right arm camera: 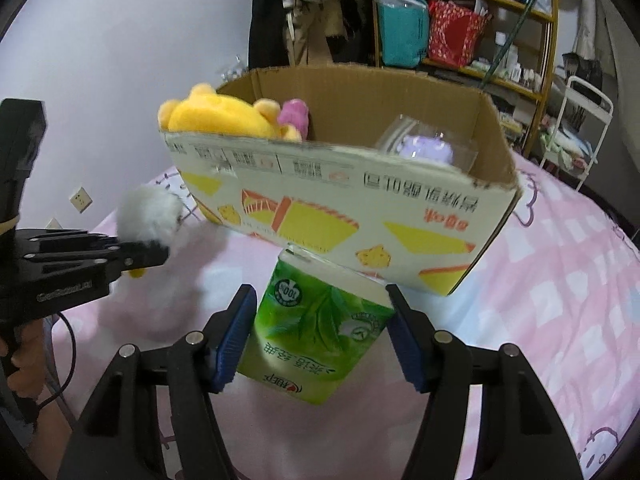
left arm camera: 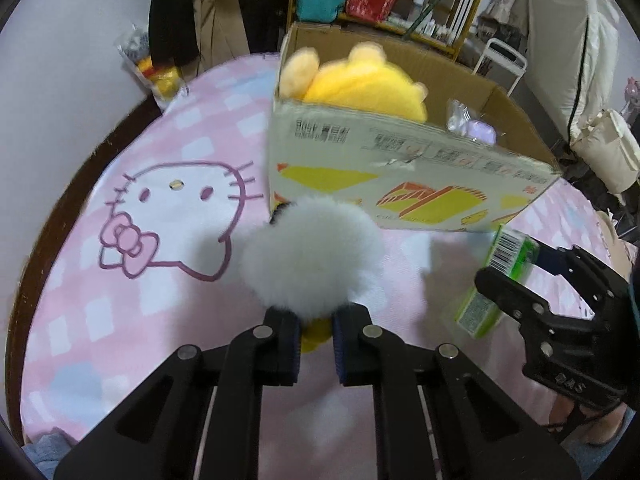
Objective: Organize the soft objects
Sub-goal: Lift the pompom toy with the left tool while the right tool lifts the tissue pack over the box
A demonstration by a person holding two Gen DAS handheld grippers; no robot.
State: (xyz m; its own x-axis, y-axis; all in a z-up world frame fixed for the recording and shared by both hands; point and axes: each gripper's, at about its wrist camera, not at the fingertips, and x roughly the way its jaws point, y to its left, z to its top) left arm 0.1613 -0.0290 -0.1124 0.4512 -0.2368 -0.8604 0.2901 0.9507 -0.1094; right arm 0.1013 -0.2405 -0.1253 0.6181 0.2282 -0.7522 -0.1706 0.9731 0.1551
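My left gripper (left arm camera: 315, 320) is shut on a fluffy white plush toy (left arm camera: 312, 252) with a yellow part at the jaws, held above the pink bed before the cardboard box (left arm camera: 408, 184). It also shows in the right wrist view (right arm camera: 148, 216). My right gripper (right arm camera: 322, 320) is shut on a green tissue pack (right arm camera: 316, 332), held just in front of the box (right arm camera: 340, 216). The box holds a yellow plush bear (right arm camera: 220, 116), a pink plush (right arm camera: 294, 114) and a purple item in clear packaging (right arm camera: 426, 148).
The bed has a pink checked Hello Kitty cover (left arm camera: 168, 216). A wooden shelf (right arm camera: 480, 20) with bags, hanging clothes (left arm camera: 180, 8) and a white rack (right arm camera: 580, 120) stand behind the bed. A packaged toy (left arm camera: 152, 64) leans on the wall.
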